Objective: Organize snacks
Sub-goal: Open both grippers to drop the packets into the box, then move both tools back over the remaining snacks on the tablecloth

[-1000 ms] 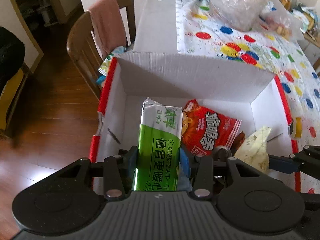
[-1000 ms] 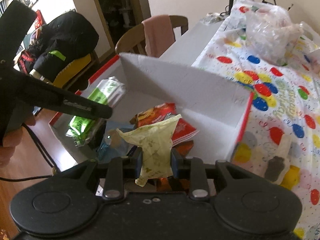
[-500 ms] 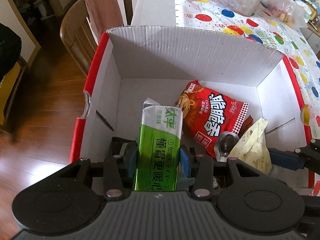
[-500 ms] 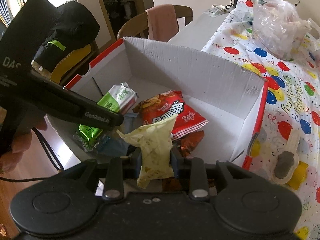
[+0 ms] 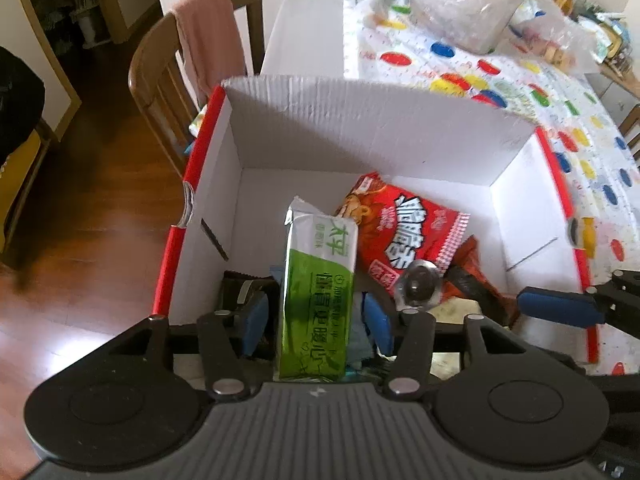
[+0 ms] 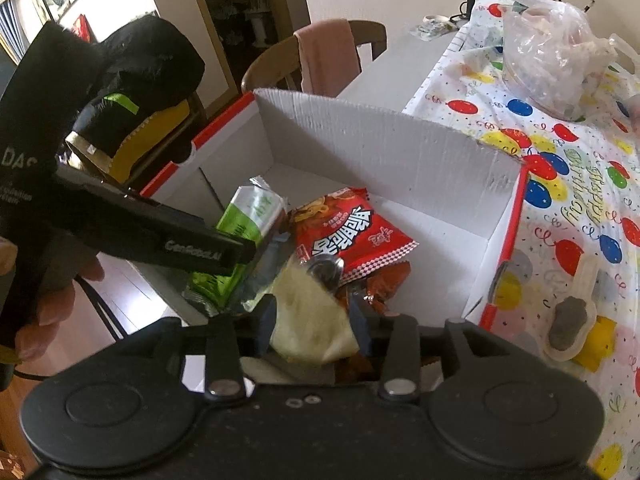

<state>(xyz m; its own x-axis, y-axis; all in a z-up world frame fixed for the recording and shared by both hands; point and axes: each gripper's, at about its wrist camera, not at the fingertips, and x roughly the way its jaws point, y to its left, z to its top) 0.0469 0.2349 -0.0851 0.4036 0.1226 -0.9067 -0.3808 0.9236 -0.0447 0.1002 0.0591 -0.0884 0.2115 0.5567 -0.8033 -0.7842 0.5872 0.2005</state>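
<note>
In the lower middle of the left wrist frame, the green snack pack (image 5: 318, 292) stands between the opening fingers (image 5: 256, 318) of the left gripper (image 5: 316, 324), free of both pads, inside the white box (image 5: 360, 128). The right gripper (image 6: 314, 326) is opening around the pale yellow packet (image 6: 308, 324).

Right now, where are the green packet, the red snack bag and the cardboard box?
green packet (image 5: 316, 304), left wrist view, middle of its printed front.
red snack bag (image 5: 412, 232), left wrist view, on the white lettering.
cardboard box (image 5: 360, 128), left wrist view, far inner wall.

A home dining room: wooden chair (image 5: 168, 80), balloon-print tablecloth (image 6: 568, 184), hardwood floor (image 5: 80, 216).
</note>
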